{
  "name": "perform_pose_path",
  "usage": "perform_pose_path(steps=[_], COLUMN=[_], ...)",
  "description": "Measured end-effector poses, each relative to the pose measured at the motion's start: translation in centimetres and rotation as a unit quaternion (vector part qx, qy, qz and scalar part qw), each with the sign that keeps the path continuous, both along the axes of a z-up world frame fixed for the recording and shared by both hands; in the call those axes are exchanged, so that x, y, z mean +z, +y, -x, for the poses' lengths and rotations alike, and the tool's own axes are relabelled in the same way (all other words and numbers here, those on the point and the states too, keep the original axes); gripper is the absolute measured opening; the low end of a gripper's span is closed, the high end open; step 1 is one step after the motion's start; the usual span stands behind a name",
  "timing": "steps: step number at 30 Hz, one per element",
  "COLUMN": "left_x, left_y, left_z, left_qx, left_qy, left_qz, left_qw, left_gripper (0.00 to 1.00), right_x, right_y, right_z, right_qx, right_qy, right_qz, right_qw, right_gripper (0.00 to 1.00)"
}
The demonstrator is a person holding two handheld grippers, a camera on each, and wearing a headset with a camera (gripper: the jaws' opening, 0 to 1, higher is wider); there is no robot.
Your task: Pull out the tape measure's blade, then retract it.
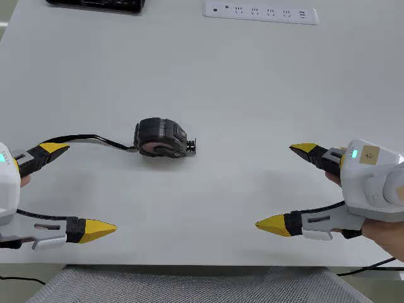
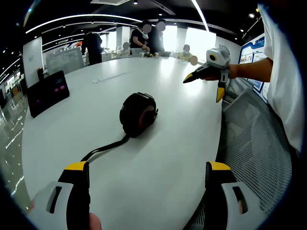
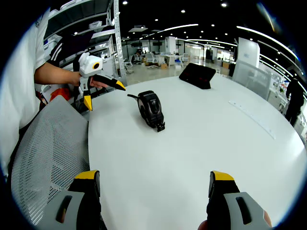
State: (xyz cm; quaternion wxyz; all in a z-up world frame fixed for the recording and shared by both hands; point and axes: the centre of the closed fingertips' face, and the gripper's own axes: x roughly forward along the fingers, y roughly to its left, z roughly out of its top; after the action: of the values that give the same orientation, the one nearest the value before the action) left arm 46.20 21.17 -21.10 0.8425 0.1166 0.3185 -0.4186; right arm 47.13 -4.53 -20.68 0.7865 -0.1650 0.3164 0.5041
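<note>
Two grippers hover low over the white table (image 1: 240, 82), one at each lower side of the head view. The left gripper (image 1: 91, 187) comes in from the lower left edge with its yellow-tipped jaws spread wide apart, pointing toward the centre. The right gripper (image 1: 274, 186) mirrors it from the lower right, with its jaws equally far apart. Neither touches anything.

Between them, a little left of centre in the head view, the tape measure (image 1: 161, 137) lies on the table, well apart from both grippers. Its case is black with a reddish face, and the blade's end hook sits at the case's right end. A black strap (image 1: 95, 137) trails from the case's left end across the table toward the left gripper's upper jaw.

In the left gripper view the tape measure sits just above centre, with the strap running down toward the lower left jaw, and the right gripper shows at the upper right. In the right gripper view the tape measure lies above centre, and the left gripper shows at the upper left.

A white power strip (image 1: 260, 11) lies along the top edge of the head view, right of centre, with a dark flat object (image 1: 95, 4) at the top left. A grey mesh chair (image 1: 189, 284) fills the bottom edge.
</note>
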Motion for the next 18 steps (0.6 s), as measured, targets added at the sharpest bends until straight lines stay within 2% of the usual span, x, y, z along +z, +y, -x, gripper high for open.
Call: perform_pose_path(steps=[7,18], left_x=[-0.03,-0.12], left_y=[-0.02,0.14], left_z=[-0.07,-0.05], left_qx=[0.000,0.001], left_qy=[0.000,0.001], left_qz=[-0.001,-0.002], left_qw=[1.0000,1.0000], left_gripper=[0.99,0.99], right_x=[0.07,0.06], right_y=[-0.20,-0.01], right_z=[-0.29,-0.05], right_qx=[-0.003,0.002], right_qy=[-0.005,-0.002], right_qz=[-0.003,-0.006], right_qw=[1.0000,1.0000], right_gripper=[0.94,0.87])
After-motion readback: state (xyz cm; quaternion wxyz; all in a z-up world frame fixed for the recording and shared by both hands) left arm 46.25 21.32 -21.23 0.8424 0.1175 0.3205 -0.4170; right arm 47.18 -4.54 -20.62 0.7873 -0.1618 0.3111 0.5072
